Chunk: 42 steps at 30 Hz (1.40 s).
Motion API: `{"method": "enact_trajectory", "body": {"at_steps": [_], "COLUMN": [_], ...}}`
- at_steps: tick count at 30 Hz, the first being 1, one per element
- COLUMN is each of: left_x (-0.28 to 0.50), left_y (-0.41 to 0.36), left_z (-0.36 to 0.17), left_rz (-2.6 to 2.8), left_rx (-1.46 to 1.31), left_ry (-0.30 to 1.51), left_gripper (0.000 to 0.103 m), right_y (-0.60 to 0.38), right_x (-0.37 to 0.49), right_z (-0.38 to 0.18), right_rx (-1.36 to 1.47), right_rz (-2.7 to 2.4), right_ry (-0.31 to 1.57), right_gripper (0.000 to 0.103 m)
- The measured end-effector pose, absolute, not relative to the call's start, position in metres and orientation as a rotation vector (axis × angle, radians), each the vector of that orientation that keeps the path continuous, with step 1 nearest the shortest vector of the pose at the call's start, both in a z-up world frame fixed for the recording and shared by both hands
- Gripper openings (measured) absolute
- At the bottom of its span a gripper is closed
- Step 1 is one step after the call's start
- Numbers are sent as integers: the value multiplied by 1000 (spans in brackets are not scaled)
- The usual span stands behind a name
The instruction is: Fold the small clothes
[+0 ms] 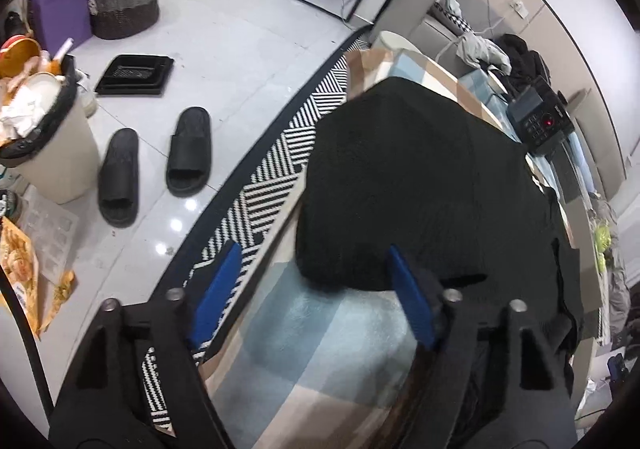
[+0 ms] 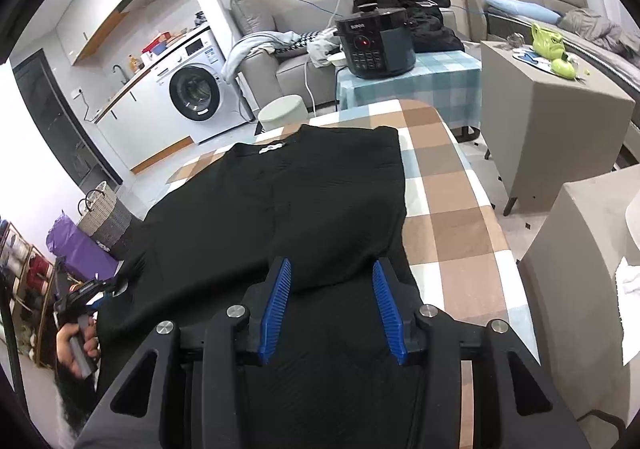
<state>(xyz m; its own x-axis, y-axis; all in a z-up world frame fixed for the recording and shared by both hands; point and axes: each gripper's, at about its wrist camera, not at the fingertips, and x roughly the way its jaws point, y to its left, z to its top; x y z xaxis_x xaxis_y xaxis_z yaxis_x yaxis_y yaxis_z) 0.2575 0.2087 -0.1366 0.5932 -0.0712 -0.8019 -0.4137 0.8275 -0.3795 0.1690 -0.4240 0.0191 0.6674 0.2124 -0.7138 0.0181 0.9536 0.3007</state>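
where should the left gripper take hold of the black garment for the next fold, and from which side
Probably the rounded near-left edge of the black garment, just ahead of the left gripper. That edge lies flat on the checked cloth with bare cloth before it, so coming in low from the near side, along the cloth, lets one finger slide under. Its fingers stand apart with nothing between them.

"SUPOR" on the pressure cooker (image 2: 376,45)

left gripper (image 1: 312,289) jaws apart, empty | black garment (image 1: 420,185) on checked table (image 1: 320,337) | slippers (image 1: 156,165) on floor
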Motion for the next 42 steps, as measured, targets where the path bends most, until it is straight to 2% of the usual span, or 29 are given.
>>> {"method": "enact_trajectory", "body": {"at_steps": [1, 3, 6, 14, 21, 24, 29, 33, 35, 37, 39, 42], "left_x": [260, 265, 264, 260, 292, 311, 325, 313, 302, 297, 289, 293], "left_y": [208, 206, 203, 182, 91, 30, -47, -59, -44, -26, 0, 39], "left_z": [-138, -140, -132, -73, -9, -7, -43, -63, -68, -70, -69, -68], "left_rz": [209, 175, 194, 218, 48, -97, -264, -259, -247, -198, -142, -60], "left_rx": [-580, -592, -551, -437, -341, -316, -291, -252, -278, -305, -341, -428], "left_ry": [924, 896, 859, 698, 609, 641, 810, 875, 884, 875, 832, 804], "left_gripper": [41, 19, 8, 7, 6, 6, 7, 11, 21, 56, 72, 72], "right_y": [-423, -423, -426, -433, -443, -448, -457, -459, -458, -457, -454, -451], "right_x": [168, 168, 166, 154, 140, 135, 130, 129, 130, 131, 132, 134], "right_z": [19, 19, 19, 17, 13, 13, 13, 13, 12, 11, 9, 7], "right_rx": [291, 285, 288, 322, 355, 357, 364, 357, 361, 369, 371, 370], "right_rz": [112, 105, 99, 106, 104, 92, 67, 59, 61, 64, 72, 81], "right_ry": [835, 833, 831, 819, 823, 826, 828, 832, 834, 835, 837, 845], "right_gripper": [44, 44, 44, 44, 44, 44, 44, 44, 44, 44, 44, 44]}}
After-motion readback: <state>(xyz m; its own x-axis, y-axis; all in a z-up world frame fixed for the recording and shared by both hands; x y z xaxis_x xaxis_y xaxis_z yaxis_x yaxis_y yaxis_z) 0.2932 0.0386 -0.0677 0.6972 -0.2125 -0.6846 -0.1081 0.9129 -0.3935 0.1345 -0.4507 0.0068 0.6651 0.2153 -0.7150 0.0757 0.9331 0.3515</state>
